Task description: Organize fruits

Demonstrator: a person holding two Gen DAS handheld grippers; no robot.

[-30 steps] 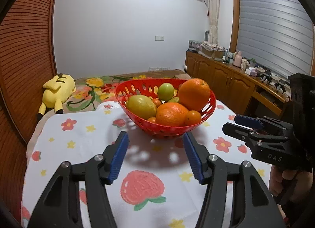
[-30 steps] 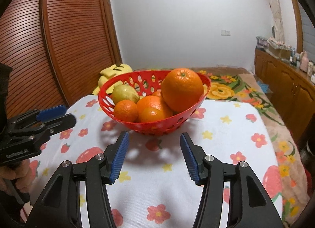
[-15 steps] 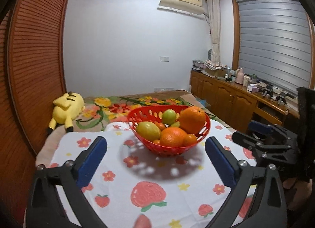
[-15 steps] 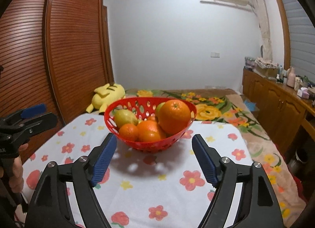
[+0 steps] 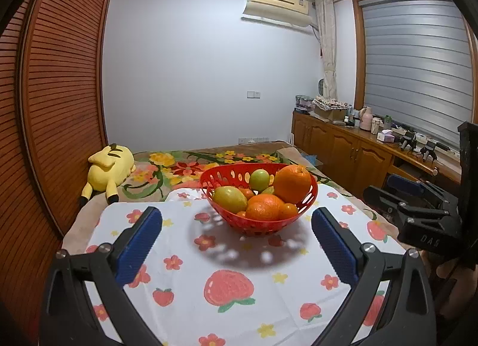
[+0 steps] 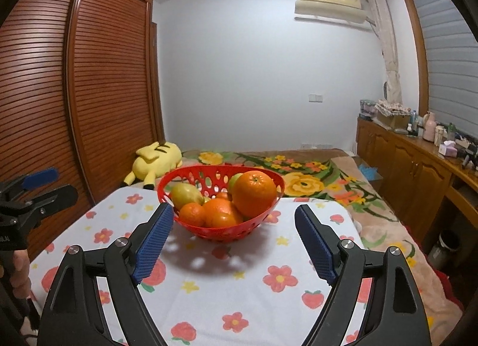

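A red perforated basket [image 5: 222,173] [image 6: 191,173] stands on the flowered tablecloth. It holds a large orange [image 5: 291,183] [image 6: 254,193], a green lime [image 5: 259,179], a yellow-green lemon [image 5: 230,199] [image 6: 185,195] and smaller oranges [image 5: 264,207] [image 6: 222,211]. My left gripper [image 5: 236,220] is open wide, short of the basket, with nothing between its blue pads. My right gripper [image 6: 234,211] is open too, empty, facing the basket from the near right. Each gripper also shows at the edge of the other's view [image 5: 418,205] [image 6: 35,187].
The white tablecloth [image 5: 185,286] with strawberries and flowers covers the table. Behind it lies a bed with a floral blanket [image 5: 185,166] and a yellow plush toy [image 5: 110,169]. A slatted wooden wardrobe [image 6: 98,91] is on the left, a cluttered wooden cabinet [image 5: 352,151] on the right.
Both grippers have spread from narrow to wide. Both have drawn back and upward from the basket, which now looks smaller and farther. The fruit has not moved.
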